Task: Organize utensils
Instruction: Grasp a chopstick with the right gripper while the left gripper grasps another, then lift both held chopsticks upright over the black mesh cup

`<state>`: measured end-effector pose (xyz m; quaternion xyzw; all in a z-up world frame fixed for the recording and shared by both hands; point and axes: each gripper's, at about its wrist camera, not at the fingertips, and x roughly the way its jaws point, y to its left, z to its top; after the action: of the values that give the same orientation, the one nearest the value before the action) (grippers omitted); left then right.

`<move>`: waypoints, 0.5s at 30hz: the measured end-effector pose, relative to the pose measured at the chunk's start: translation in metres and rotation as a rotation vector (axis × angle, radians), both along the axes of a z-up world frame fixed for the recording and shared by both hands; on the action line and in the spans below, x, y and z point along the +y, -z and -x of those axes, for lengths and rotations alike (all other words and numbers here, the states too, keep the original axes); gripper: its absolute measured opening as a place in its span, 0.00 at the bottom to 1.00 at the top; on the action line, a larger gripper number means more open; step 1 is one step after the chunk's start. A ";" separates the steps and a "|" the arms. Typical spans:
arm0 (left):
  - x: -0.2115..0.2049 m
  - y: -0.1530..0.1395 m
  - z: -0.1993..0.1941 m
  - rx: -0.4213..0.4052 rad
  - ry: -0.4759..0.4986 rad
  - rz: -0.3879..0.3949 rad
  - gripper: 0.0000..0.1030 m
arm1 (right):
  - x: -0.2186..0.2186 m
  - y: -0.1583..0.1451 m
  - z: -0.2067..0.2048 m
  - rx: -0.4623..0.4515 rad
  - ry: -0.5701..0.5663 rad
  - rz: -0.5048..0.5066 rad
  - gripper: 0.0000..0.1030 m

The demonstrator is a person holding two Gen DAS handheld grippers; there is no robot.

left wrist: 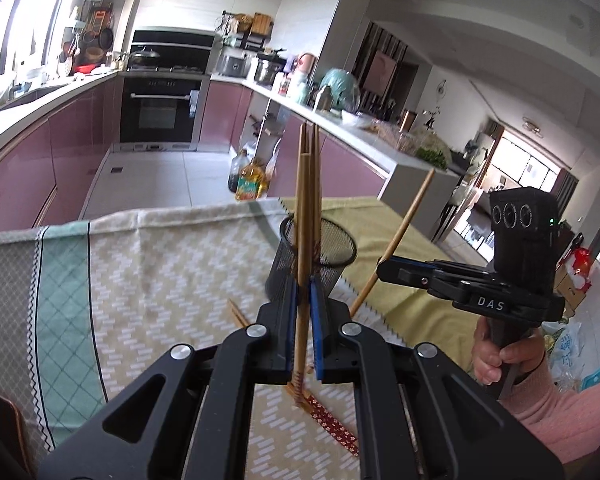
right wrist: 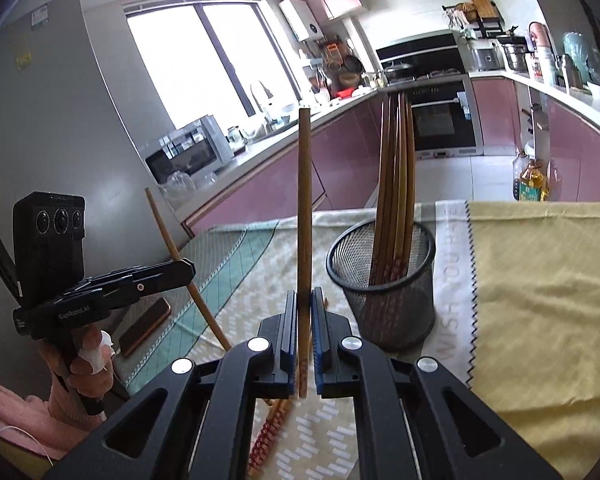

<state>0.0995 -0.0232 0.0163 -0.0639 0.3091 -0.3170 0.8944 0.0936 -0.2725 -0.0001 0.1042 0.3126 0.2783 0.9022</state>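
A black mesh cup (left wrist: 314,258) stands on the patterned cloth and holds several wooden chopsticks (right wrist: 396,184); the cup also shows in the right wrist view (right wrist: 384,284). My left gripper (left wrist: 303,280) is shut on one chopstick (left wrist: 302,216), held upright just in front of the cup. My right gripper (right wrist: 305,292) is shut on another chopstick (right wrist: 305,200), upright, left of the cup. In the left wrist view the right gripper (left wrist: 384,266) holds its chopstick (left wrist: 404,232) tilted, right of the cup. Loose chopsticks (left wrist: 328,416) lie on the cloth below the grippers.
The table carries a patterned cloth (left wrist: 160,264) and a yellow cloth (right wrist: 540,292). A phone (right wrist: 146,326) lies at the table's left. Beyond the table edge are oil bottles (left wrist: 248,182) on the floor, pink cabinets and an oven (left wrist: 160,108).
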 end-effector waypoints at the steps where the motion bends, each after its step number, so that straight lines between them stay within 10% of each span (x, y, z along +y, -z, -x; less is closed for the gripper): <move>1: -0.001 -0.003 -0.001 -0.005 0.003 0.007 0.07 | -0.001 -0.002 -0.001 -0.006 0.002 0.002 0.06; 15: -0.017 -0.044 -0.031 -0.083 0.020 0.059 0.07 | -0.013 -0.045 -0.012 -0.119 0.035 0.027 0.06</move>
<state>0.1305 -0.0400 0.0600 -0.0738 0.2627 -0.3372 0.9010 0.1056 -0.2854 0.0445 0.0808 0.2601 0.2642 0.9252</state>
